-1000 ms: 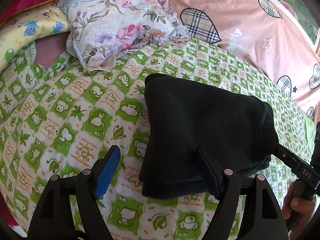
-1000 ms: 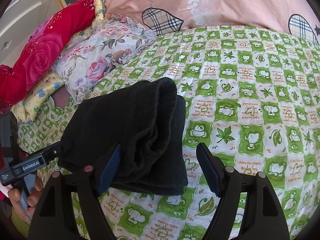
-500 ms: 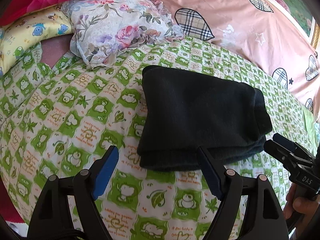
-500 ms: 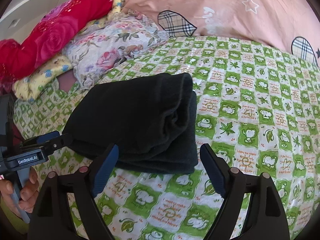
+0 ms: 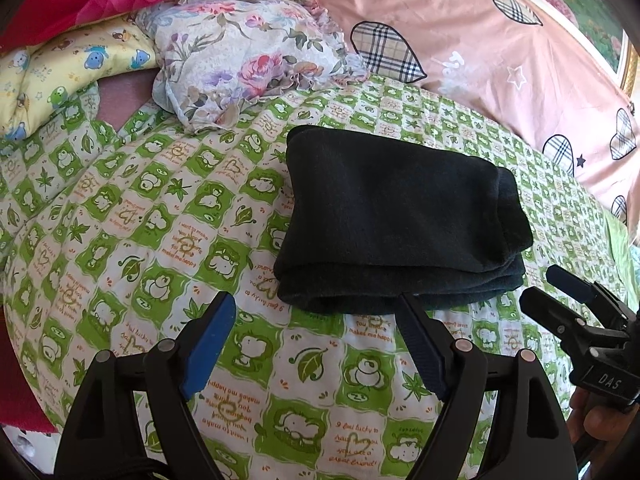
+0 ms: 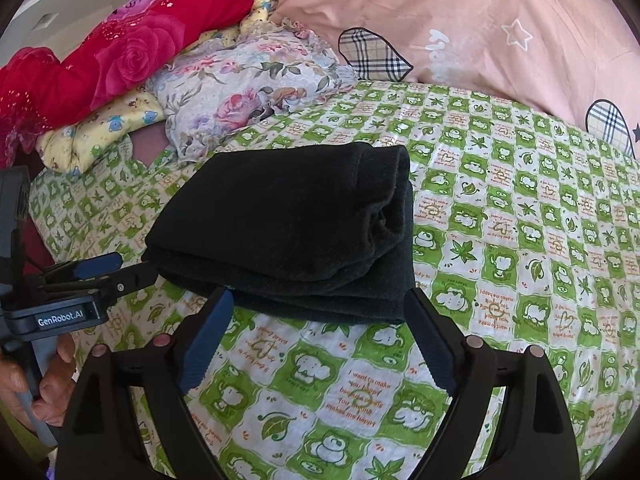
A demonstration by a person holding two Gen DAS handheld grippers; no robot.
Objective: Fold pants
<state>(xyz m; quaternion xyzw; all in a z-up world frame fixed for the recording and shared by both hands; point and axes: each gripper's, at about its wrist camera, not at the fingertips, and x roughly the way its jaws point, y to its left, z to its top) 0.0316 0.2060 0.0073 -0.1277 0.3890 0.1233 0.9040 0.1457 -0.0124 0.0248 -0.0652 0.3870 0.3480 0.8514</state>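
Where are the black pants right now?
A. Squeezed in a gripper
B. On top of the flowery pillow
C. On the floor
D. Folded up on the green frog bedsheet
D. The black pants lie folded on the green bedsheet, with neither gripper touching them.

Left tool (image 5: 316, 320) gapes empty; right tool (image 6: 320, 316) is opening, nothing between its fingers.

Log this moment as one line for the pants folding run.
pants: folded, lying on bed sheet | left gripper: open, empty | right gripper: jaws opening, empty
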